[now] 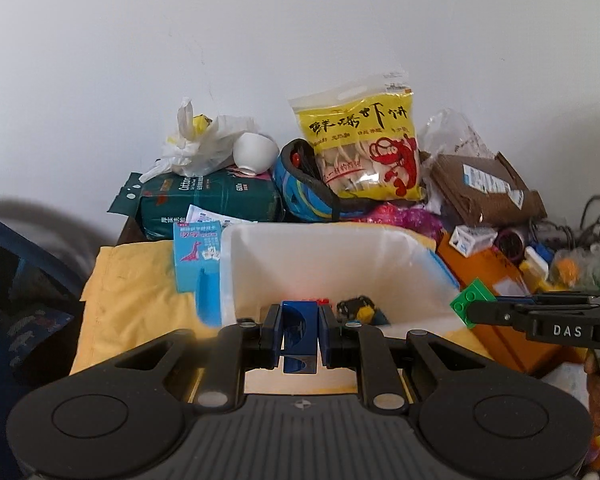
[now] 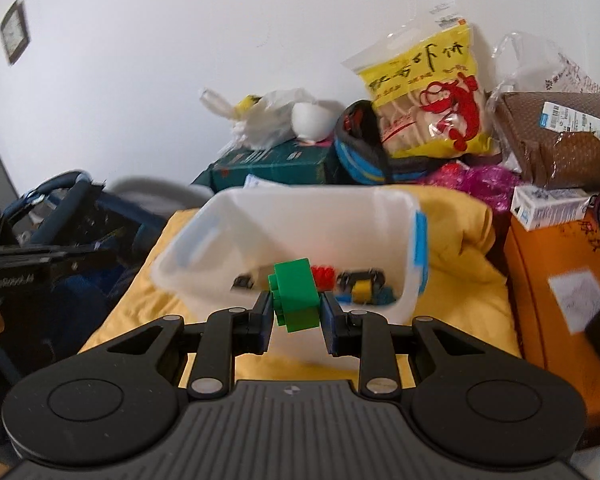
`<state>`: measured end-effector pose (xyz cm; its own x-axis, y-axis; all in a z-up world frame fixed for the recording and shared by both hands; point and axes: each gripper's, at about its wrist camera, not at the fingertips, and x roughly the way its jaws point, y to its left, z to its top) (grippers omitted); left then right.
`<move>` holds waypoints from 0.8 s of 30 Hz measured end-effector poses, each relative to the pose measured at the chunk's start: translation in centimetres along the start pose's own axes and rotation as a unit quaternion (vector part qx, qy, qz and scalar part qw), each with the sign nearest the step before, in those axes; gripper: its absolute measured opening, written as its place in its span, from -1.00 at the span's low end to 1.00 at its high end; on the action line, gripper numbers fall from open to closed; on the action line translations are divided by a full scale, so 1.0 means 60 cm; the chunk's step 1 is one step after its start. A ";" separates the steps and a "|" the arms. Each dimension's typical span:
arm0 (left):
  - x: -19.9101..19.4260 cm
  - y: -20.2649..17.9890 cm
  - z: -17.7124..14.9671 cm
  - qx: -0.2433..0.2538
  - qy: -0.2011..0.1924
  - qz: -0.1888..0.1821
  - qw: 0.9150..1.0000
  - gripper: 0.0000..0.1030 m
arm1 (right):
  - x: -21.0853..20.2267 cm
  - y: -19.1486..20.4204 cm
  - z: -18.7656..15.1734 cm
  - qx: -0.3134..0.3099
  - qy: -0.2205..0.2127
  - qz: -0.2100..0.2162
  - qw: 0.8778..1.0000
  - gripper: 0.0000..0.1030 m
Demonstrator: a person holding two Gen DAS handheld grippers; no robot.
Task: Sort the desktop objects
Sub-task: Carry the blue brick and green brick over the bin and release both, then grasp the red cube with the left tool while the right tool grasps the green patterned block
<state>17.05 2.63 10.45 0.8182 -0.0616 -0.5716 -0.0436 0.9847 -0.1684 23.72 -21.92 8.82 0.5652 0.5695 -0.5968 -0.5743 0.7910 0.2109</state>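
Left tool point(image 1: 299, 330): it is closed on a blue brick point(image 1: 299, 336), which is held upright between the two fingers, just before the near rim of the white bin point(image 1: 236, 256).
Right tool point(image 2: 296, 316): it is closed on a green brick point(image 2: 296, 300), which is held a little tilted, just before the near wall of the bin point(image 2: 220, 216); in the left view the same green brick point(image 1: 473, 300) is seen at the right corner of the bin.
White bin: it is placed on a yellow cloth point(image 1: 140, 280), with its opening turned toward both tools.
Inside the bin: a red brick point(image 2: 324, 276) and a black and yellow toy point(image 2: 362, 280) are seen on the floor of the bin; other small pieces are too blurred to be named.
Left of the bin: a light blue box point(image 1: 196, 256) is leaned beside the left wall.
Right of the bin: an orange box point(image 2: 548, 280) is placed, with a small white carton point(image 2: 548, 206) on its top.
Behind the bin: a dark green tissue pack point(image 1: 220, 200), a white cup point(image 1: 256, 154), a yellow snack bag point(image 1: 364, 148) and a brown parcel point(image 1: 484, 188) are piled against the wall.
Step in hand: it is judged that both bricks are being carried to the bin, and that neither is released yet.
Next move: each tool should be brought over the rim and then opened, so that the brick is dropped among the other toy pieces; care is needed that the two tools are not knocked together over the bin.
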 end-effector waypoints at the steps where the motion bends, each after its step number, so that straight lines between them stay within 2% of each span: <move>1: 0.008 0.000 0.010 0.000 0.002 0.001 1.000 -0.60 | 0.003 -0.006 0.009 0.009 0.000 0.000 1.000 -0.45; 6: 0.041 0.003 0.047 -0.004 0.013 0.002 1.000 -0.60 | 0.036 -0.030 0.052 0.025 0.015 -0.017 0.999 -0.44; 14: 0.092 -0.003 0.079 -0.002 0.030 0.013 0.999 -0.60 | 0.088 -0.033 0.071 0.000 0.048 -0.033 0.998 -0.44; 15: 0.101 -0.005 0.081 0.001 0.033 0.017 0.999 -0.58 | 0.099 -0.034 0.073 0.002 0.054 -0.032 0.998 -0.39; 17: 0.123 -0.009 0.080 0.010 0.046 0.032 0.998 -0.30 | 0.116 -0.037 0.076 0.009 0.065 -0.036 0.997 -0.18; 18: 0.135 -0.008 0.077 0.009 0.058 0.046 0.997 0.14 | 0.125 -0.037 0.076 0.007 0.068 -0.044 0.997 0.14; 19: 0.143 -0.006 0.075 0.008 0.064 0.062 0.996 0.37 | 0.128 -0.038 0.077 0.004 0.065 -0.051 0.997 0.24; 21: 0.150 0.000 0.063 0.007 0.068 0.079 0.995 0.37 | 0.128 -0.039 0.074 0.002 0.064 -0.055 0.996 0.24; 24: 0.142 0.011 0.044 -0.006 0.070 0.070 0.995 0.37 | 0.108 -0.040 0.061 0.006 0.057 -0.038 0.998 0.24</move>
<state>25.48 3.16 7.59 0.7154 0.0526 -0.6967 -0.1593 0.9832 -0.0893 30.95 -19.30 7.29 0.5359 0.4798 -0.6947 -0.5255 0.8336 0.1703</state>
